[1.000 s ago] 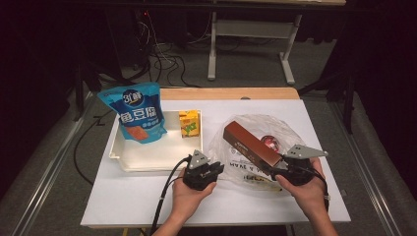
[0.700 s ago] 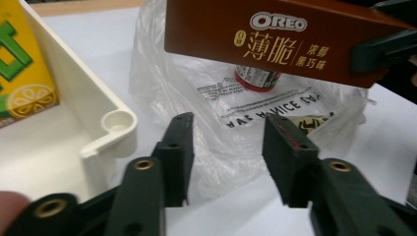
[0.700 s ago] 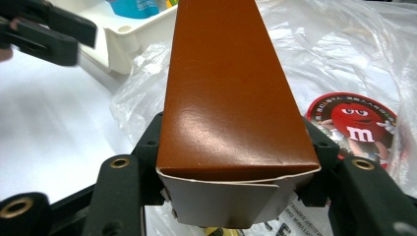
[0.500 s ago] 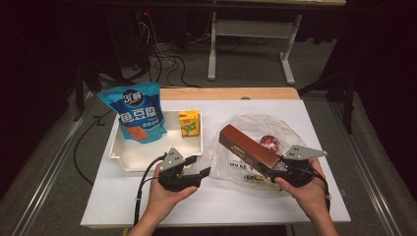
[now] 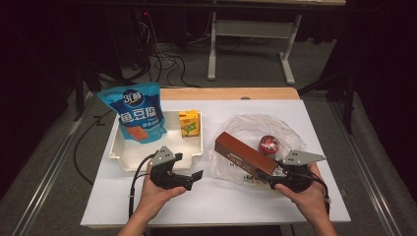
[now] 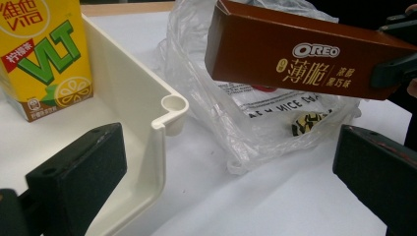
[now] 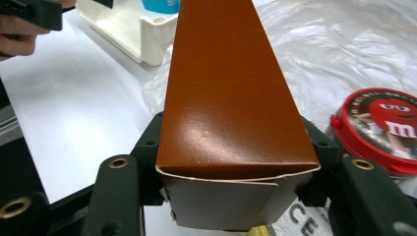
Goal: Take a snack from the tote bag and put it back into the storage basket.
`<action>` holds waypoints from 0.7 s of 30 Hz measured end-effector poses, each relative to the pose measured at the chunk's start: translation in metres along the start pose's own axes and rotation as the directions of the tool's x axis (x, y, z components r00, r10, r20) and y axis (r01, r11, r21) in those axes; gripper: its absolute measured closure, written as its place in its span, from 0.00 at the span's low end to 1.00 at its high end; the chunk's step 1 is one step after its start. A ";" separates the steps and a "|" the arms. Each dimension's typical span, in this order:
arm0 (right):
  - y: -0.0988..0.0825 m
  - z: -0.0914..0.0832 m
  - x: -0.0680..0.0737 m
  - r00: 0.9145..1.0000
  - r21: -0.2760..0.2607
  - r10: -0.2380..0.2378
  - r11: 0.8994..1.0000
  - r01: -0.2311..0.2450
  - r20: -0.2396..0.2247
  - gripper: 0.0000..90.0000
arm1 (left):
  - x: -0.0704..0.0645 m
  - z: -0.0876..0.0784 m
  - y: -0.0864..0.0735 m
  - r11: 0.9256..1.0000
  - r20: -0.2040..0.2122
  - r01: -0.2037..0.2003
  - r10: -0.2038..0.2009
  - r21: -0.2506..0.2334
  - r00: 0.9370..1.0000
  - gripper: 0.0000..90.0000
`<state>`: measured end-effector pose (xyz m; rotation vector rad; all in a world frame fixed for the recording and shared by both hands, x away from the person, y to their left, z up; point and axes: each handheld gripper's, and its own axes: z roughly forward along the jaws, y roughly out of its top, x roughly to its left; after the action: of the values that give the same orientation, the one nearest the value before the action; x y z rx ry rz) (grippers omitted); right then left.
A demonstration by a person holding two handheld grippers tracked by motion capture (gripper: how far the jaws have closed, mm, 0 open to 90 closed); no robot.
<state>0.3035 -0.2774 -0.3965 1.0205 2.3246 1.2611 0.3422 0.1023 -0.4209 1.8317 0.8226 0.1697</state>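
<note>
Dark floor and desk legs lay behind our white table (image 5: 216,206) in the high view. On it sat a cream tray (image 5: 125,155) with a blue pouch (image 5: 133,115) and a yellow carton (image 5: 189,123) in it, and to its right a clear bag (image 5: 255,125) spread flat. Our right gripper (image 5: 268,178) clamped the near end of the brown box (image 5: 243,155) above the bag, a red tin (image 5: 269,144) just beside it. Our left gripper (image 5: 194,178) hovered between tray and bag, and its jaws had just been opening with nothing between them.

From the left gripper view, those jaws stood wide and empty, the tray corner (image 6: 172,105) before them, the box (image 6: 305,64) held aloft over the bag (image 6: 255,128) with a small wrapped sweet (image 6: 306,123) inside. We judged the box had to go over the tray wall, so it needed lifting clear of that rim first.

From the right gripper view, the jaws gripped the box (image 7: 231,93) on both long sides, squarely, at its flap end. We thought a level carry best, since the far end hung unsupported; the tin (image 7: 383,128) sat close, so we wanted to swing away from it.
</note>
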 end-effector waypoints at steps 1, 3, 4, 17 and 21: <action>0.000 0.001 0.001 1.000 0.000 -0.004 1.000 0.004 -0.004 0.50 | 0.000 0.000 0.000 1.000 0.003 -0.003 0.003 -0.001 1.000 0.00; 0.001 0.001 0.003 1.000 -0.003 -0.018 1.000 0.018 -0.018 0.50 | 0.000 0.000 0.000 1.000 0.001 -0.009 0.009 0.001 1.000 0.00; 0.001 0.001 0.004 0.999 -0.006 -0.027 1.000 0.026 -0.026 0.50 | 0.000 0.000 0.000 1.000 0.007 -0.013 0.013 0.007 1.000 0.00; 0.003 0.001 0.013 0.995 -0.013 -0.069 0.998 0.068 -0.071 0.50 | -0.002 0.001 -0.002 0.998 0.058 -0.053 0.052 0.019 0.997 0.00; 0.004 0.000 0.015 0.992 -0.028 -0.077 0.997 0.075 -0.098 0.50 | -0.003 0.001 -0.002 0.997 0.075 -0.071 0.070 0.010 0.995 0.00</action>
<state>0.2950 -0.2654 -0.3928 0.8714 2.3911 1.3348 0.3396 0.1001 -0.4223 1.8691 0.7094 0.1406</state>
